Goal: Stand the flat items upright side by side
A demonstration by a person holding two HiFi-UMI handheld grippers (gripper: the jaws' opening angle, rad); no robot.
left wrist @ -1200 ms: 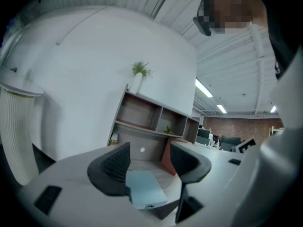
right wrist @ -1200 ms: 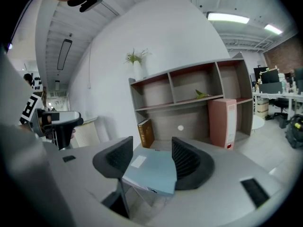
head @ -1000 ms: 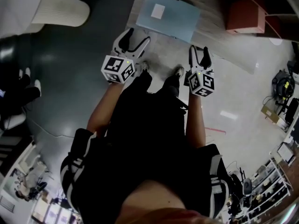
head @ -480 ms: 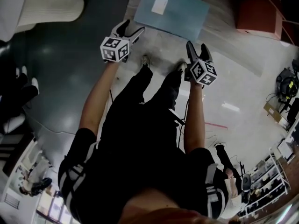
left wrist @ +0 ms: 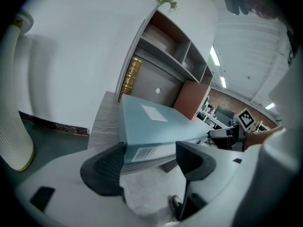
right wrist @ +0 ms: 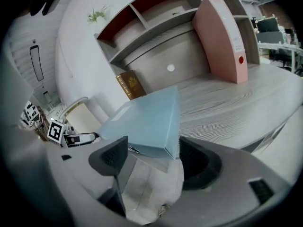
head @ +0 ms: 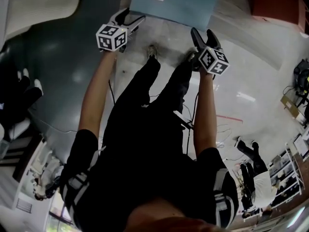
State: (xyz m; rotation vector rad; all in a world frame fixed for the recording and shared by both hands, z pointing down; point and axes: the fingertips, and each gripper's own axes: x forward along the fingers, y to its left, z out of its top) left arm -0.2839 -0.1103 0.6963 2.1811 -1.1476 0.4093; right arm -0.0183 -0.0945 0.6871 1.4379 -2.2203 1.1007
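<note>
Barely begun. Left claw (left wrist: 149, 155) and right claw (right wrist: 152, 150) spread wide, jaws just opening, nothing held. Blue binder (left wrist: 156, 122) flat on the counter (right wrist: 236, 103) just ahead of both, untouched. Pink binder (right wrist: 222, 37) beyond it already upright; blue one left to raise.

right gripper (right wrist: 151, 159): jaws just been opening, wide apart, nothing gripped | blue folder (right wrist: 147, 119): flat on desk (right wrist: 236, 98), corner towards jaws | pink folder (right wrist: 220, 37): upright
</note>
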